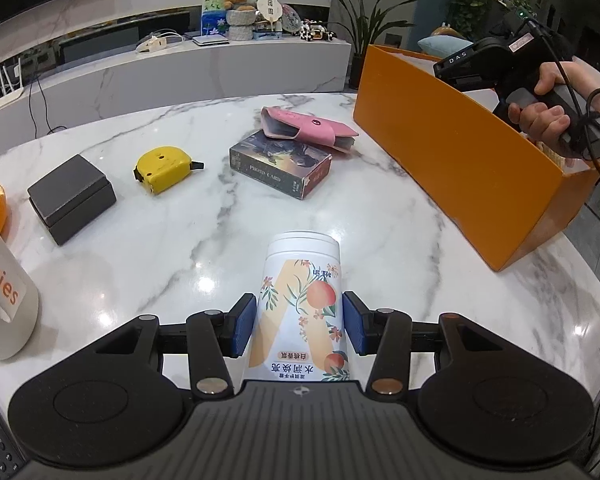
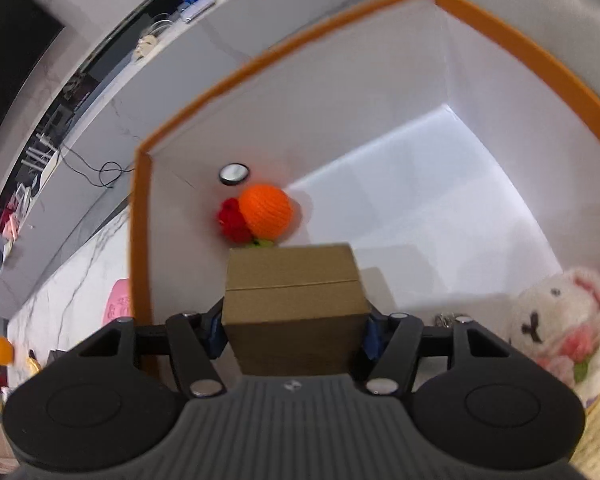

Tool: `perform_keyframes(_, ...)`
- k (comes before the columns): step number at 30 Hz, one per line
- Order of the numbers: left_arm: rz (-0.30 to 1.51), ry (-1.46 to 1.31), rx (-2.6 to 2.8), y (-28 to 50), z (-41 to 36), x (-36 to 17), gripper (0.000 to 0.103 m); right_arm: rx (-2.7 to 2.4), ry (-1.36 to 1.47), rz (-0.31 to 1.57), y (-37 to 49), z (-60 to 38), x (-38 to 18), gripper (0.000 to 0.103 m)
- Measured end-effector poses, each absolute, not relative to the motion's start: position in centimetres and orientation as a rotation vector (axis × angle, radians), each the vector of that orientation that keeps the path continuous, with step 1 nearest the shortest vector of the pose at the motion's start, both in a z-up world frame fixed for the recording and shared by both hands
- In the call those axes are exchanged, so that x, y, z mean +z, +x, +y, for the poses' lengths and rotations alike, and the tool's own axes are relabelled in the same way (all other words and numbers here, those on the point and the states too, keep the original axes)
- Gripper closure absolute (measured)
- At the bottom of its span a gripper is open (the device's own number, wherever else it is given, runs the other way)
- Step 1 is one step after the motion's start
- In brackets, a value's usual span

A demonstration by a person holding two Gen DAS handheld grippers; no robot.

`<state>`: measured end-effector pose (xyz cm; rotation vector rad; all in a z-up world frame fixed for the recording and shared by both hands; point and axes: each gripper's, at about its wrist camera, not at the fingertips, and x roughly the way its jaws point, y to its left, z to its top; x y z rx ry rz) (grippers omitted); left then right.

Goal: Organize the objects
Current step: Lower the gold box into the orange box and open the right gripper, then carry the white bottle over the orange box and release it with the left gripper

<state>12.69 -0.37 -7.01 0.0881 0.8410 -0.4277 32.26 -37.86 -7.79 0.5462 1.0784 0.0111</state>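
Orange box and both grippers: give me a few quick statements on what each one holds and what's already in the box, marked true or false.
1. The left gripper is shut on the white peach-print bottle. True.
2. The right gripper holds the yellow tape measure. False: it holds a brown cardboard box; the tape measure lies on the marble table.
3. The right gripper is above the inside of the orange box. True.
4. The orange box is empty. False: a knitted orange ball and a white plush bunny are inside.
5. The pink case rests partly on the photo card box. True.
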Motion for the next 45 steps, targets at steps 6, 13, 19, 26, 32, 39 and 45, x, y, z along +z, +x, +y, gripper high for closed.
perform_keyframes(6,0.837,0.106,-0.43,12.5,-0.7,-6.9,0.049,0.026,0.52,1.021,31.1,-37.7,-6.4,0.035)
perform_keyframes(13,0.827,0.089,-0.427,12.3,-0.5,-6.3,0.048,0.06,0.549,0.899,26.6,-38.2,-2.1,0.027)
perform_keyframes(19,0.784,0.078,-0.44,11.6,-0.3,-5.2,0.048,0.127,0.5,0.779,17.6,-36.9,0.7,0.024)
perform_keyframes(26,0.753,0.054,-0.457,10.9,-0.9,-4.9,0.048,0.135,0.294,0.66,8.2,-32.4,-0.7,0.021)
perform_keyframes(32,0.701,0.08,-0.481,9.9,-1.7,-3.6,0.048,0.107,0.297,0.671,5.5,-31.2,-2.7,0.021)
perform_keyframes(39,0.704,0.103,-0.542,12.4,-7.1,-0.2,0.049,0.089,0.272,0.699,4.9,-31.1,-3.9,0.018)
perform_keyframes(45,0.671,0.106,-0.623,16.5,-15.2,3.3,0.049,0.11,0.381,0.746,6.0,-32.6,-5.0,0.018)
